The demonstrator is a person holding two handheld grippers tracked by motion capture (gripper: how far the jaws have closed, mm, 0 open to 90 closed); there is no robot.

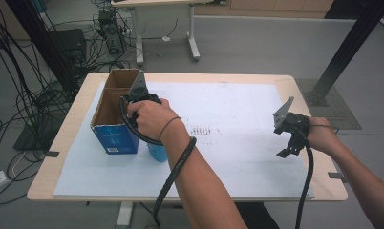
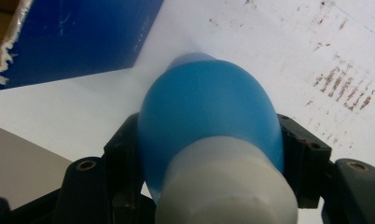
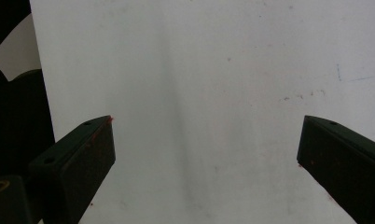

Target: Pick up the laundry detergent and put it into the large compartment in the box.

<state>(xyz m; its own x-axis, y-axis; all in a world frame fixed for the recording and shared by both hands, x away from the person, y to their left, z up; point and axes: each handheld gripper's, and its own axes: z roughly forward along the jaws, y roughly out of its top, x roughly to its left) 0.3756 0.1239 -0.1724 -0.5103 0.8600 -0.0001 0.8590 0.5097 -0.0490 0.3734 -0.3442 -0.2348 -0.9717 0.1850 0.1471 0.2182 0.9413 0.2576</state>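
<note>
My left gripper (image 2: pixel 209 140) is shut on a blue bottle (image 2: pixel 209 112) with a white cap (image 2: pixel 227 186), its jaws pressing both sides just below the cap. In the high view the left gripper (image 1: pixel 149 140) points down beside the blue cardboard box (image 1: pixel 114 110), and the blue bottle (image 1: pixel 157 152) shows under the hand, its base at the white sheet (image 1: pixel 218 109). The box is open at the top. My right gripper (image 1: pixel 286 151) hangs over the sheet's right side, and in its own view its jaws (image 3: pixel 204 154) stand wide open with nothing between them.
The white sheet bears reddish-brown smudges (image 1: pixel 204 130) near its middle. The wooden table's rim (image 1: pixel 75 109) shows around the sheet. Cables (image 1: pixel 18 95) and a black frame post (image 1: pixel 343 52) stand on the floor beyond the table.
</note>
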